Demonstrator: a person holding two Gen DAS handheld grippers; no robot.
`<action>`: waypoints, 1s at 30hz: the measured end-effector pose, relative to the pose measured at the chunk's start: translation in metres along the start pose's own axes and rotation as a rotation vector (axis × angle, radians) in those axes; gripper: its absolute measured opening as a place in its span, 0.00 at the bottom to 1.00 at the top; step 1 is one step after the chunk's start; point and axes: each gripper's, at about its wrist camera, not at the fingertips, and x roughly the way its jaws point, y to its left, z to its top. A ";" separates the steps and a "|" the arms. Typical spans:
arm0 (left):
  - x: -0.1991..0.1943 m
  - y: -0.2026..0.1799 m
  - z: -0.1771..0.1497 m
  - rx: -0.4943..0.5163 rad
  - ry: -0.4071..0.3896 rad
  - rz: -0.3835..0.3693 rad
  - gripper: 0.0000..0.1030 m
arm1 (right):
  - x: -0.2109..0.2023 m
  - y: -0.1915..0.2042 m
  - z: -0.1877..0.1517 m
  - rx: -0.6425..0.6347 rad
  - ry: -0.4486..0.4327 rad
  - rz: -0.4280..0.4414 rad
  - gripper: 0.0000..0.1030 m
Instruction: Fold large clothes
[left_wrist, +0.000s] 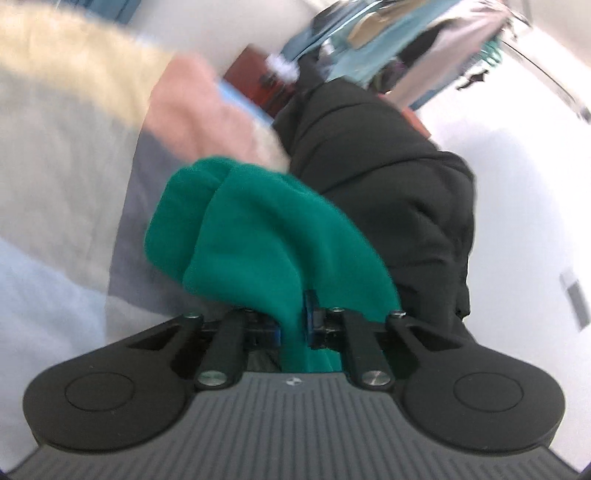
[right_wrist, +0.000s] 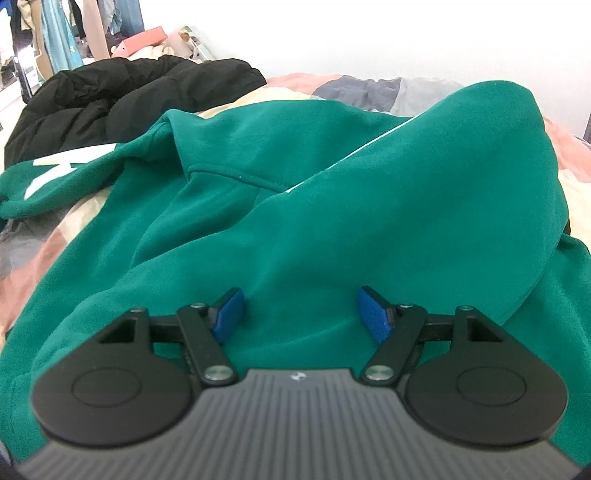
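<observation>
A green hooded sweatshirt (right_wrist: 280, 177) lies spread over the patchwork bedspread (right_wrist: 569, 147), its hood (right_wrist: 424, 166) bulging up at the right and a sleeve with white lettering (right_wrist: 55, 173) reaching left. My right gripper (right_wrist: 301, 314) hovers just over the sweatshirt's body, open, its blue pads (right_wrist: 375, 314) wide apart with only cloth below them. In the left wrist view my left gripper (left_wrist: 295, 325) is shut on a fold of the green sweatshirt (left_wrist: 266, 236), which bunches up in front of the pads. The picture there is blurred.
A black puffer jacket (right_wrist: 122, 99) lies on the bed beyond the sweatshirt, and shows to the right of the green fold (left_wrist: 376, 177) in the left wrist view. Hanging clothes (right_wrist: 62, 40) and a pink box (right_wrist: 144, 40) stand behind it. A white wall (right_wrist: 406, 37) backs the bed.
</observation>
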 end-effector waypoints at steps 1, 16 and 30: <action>-0.007 -0.009 -0.002 0.042 -0.019 -0.002 0.12 | 0.000 0.000 0.001 -0.004 0.000 -0.003 0.70; -0.165 -0.139 -0.064 0.724 -0.373 -0.191 0.09 | -0.019 0.004 0.015 -0.018 -0.069 -0.023 0.67; -0.299 -0.281 -0.244 1.225 -0.370 -0.551 0.10 | -0.098 -0.064 0.012 0.272 -0.252 0.082 0.68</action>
